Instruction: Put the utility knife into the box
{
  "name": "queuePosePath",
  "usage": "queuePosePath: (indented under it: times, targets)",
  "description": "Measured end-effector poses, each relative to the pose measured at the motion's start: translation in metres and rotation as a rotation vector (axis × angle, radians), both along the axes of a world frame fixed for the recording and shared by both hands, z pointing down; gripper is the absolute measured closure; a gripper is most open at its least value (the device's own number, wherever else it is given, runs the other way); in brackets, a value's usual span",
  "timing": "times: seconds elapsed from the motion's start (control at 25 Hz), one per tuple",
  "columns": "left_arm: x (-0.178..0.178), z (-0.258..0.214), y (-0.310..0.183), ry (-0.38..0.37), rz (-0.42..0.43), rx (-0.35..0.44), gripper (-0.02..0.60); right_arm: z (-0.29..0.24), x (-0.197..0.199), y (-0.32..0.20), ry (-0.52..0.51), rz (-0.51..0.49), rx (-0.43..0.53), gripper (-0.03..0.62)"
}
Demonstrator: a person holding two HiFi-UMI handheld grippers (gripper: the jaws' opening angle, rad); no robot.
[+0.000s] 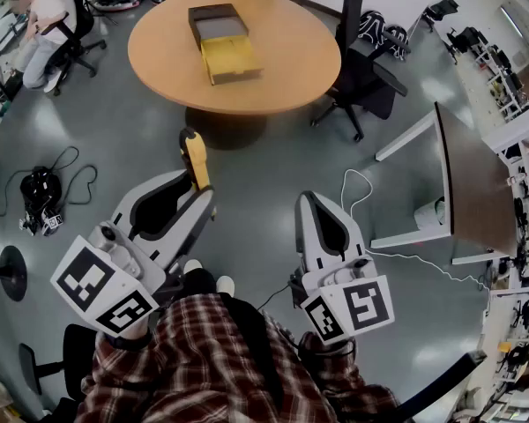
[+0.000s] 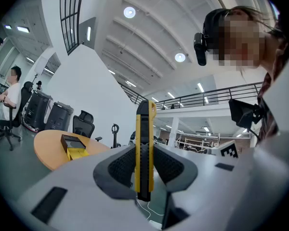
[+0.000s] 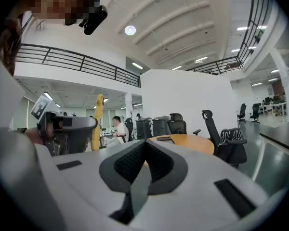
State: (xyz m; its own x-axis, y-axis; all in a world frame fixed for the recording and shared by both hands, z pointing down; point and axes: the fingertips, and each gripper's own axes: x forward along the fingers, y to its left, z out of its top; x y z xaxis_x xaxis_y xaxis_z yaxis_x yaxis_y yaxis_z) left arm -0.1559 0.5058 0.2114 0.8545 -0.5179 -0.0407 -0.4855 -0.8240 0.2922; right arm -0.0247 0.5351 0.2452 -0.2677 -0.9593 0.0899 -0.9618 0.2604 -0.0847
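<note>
Two claws point level over the grey floor [image 1: 273, 161] in the lower half of the head view, just above the checked shirt [image 1: 220, 359] of the one who holds them.

The left claw [image 1: 192, 194] holds the utility knife [image 1: 194, 159]. In the left gripper view the left claw [image 2: 144, 154] has its two black ribbed pads pressed on the flat sides of the utility knife [image 2: 144, 129]. The knife is yellow and black and stands upright between the pads. Its top end reaches well above the jaws, and its bottom end comes out a little under them.

The right claw [image 1: 313, 203] is at the lower right of the head view. In the right gripper view the right claw [image 3: 144, 153] has its jaws together at the tips, with nothing between them. At the left of this same view the yellow utility knife [image 3: 97, 121] shows upright in the other claw.

The box [image 1: 220, 38] lies open on the round wooden counter [image 1: 159, 51] at the top middle of the head view, well apart from both claws. One half of it is dark brown and the other half is yellow. From the left gripper view the box [image 2: 73, 146] is at the middle left, on the counter [image 2: 48, 150].

A black office chair [image 1: 361, 60] stands just beside the counter at its right. A seated person [image 1: 48, 25] is at the upper left corner. A white cable [image 1: 361, 192] lies on the floor near the right claw.
</note>
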Motion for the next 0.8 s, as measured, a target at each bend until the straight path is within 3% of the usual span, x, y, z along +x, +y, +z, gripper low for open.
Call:
queuePosePath:
  times: [0.24,0.8]
  targets:
    - [-0.004,0.008,-0.028,0.006,0.002,-0.016,0.460,0.011,-0.007,-0.028,0.002,-0.006,-0.024,0.583]
    - [-0.033,0.002,-0.205,-0.005,0.054,0.006,0.460,0.000,-0.040,-0.202,-0.009,0.038,0.008,0.583]
